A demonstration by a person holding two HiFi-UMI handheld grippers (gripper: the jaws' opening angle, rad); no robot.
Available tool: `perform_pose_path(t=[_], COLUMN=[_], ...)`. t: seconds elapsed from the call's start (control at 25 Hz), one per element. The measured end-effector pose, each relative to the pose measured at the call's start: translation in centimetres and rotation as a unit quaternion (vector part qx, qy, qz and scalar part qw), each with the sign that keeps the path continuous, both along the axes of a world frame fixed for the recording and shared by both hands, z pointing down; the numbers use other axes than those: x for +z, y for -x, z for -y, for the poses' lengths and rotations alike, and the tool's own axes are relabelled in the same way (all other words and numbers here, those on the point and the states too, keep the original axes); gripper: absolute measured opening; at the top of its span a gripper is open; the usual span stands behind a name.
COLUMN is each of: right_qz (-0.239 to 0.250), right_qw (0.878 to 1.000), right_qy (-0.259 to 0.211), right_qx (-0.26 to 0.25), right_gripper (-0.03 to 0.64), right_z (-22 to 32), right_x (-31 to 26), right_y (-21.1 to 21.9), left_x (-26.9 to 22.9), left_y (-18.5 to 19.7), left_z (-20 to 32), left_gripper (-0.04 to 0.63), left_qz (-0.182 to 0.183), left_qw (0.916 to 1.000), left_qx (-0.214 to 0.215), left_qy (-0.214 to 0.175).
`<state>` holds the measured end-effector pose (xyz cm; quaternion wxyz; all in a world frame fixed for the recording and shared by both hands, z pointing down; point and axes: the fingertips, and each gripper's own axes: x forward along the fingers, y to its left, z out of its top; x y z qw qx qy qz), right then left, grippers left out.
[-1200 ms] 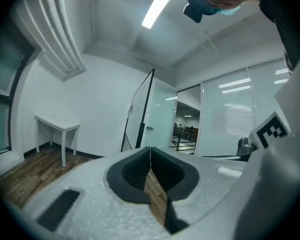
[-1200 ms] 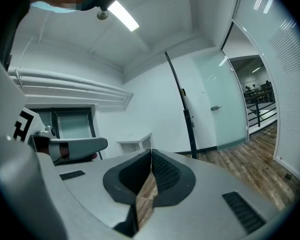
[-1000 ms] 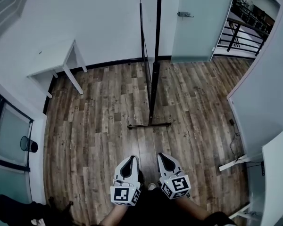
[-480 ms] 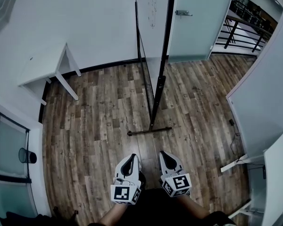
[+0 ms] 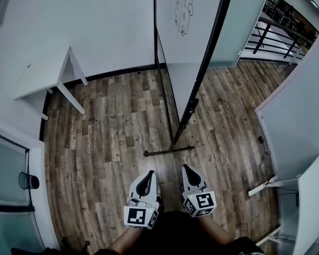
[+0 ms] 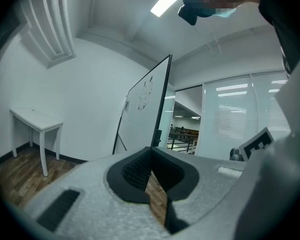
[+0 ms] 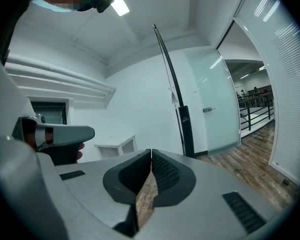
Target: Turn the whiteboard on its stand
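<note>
The whiteboard [image 5: 187, 15] stands on a black stand in the middle of the wood floor, its white face with a marker drawing turned toward the left. Its black frame edge [image 5: 212, 41] runs down to the foot bar [image 5: 169, 151]. My left gripper [image 5: 148, 175] and right gripper [image 5: 187, 169] hang side by side close to my body, short of the foot bar and touching nothing. Both are shut and hold nothing. In the left gripper view the whiteboard [image 6: 146, 106] rises beyond the left gripper [image 6: 151, 149]. In the right gripper view the whiteboard [image 7: 183, 124] shows nearly edge-on past the right gripper [image 7: 151, 152].
A small white table [image 5: 42, 70] stands against the wall at the left. A glass door [image 5: 239, 20] and a black railing [image 5: 279, 28] lie behind the board at the right. A white desk [image 5: 308, 195] and a cable [image 5: 263, 147] are at the right wall.
A second ago the whiteboard showed as a thin edge-on line; now its white face with the drawing shows wide at the top. Both grippers stay shut, low in front of me.
</note>
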<state>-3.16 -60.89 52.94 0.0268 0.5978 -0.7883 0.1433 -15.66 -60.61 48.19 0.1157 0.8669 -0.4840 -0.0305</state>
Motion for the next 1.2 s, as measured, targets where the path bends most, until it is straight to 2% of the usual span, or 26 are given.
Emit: perform_pose_path(t=[0.36, 0.76, 0.96, 1.2], right_qz=[-0.024, -0.056, -0.07, -0.075], right_qw=[0.999, 0.996, 0.994, 0.992], right_qy=[0.005, 0.031, 0.046, 0.063], right_qx=[0.035, 0.068, 0.074, 0.082], right_gripper=[0.02, 0.19, 0.229, 0.235], right_z=[7.5, 16.6, 21.0, 25.2], right_x=[1.8, 6.6, 9.3, 11.1], right_y=[-1.9, -5.8, -7.1, -8.2], left_x=[0.0, 0.7, 1.1, 1.8], left_y=[0.3, 0.3, 0.2, 0.5], left_z=[4.5, 7.7, 8.7, 9.5], left_gripper=[0.018, 0.018, 0.018, 0.018], left_qz=[-0.002, 0.007, 0.008, 0.008], left_qw=[0.9997, 0.999, 0.9988, 0.9987], left_qx=[0.023, 0.043, 0.047, 0.046], left_qy=[0.004, 0.006, 0.011, 0.02])
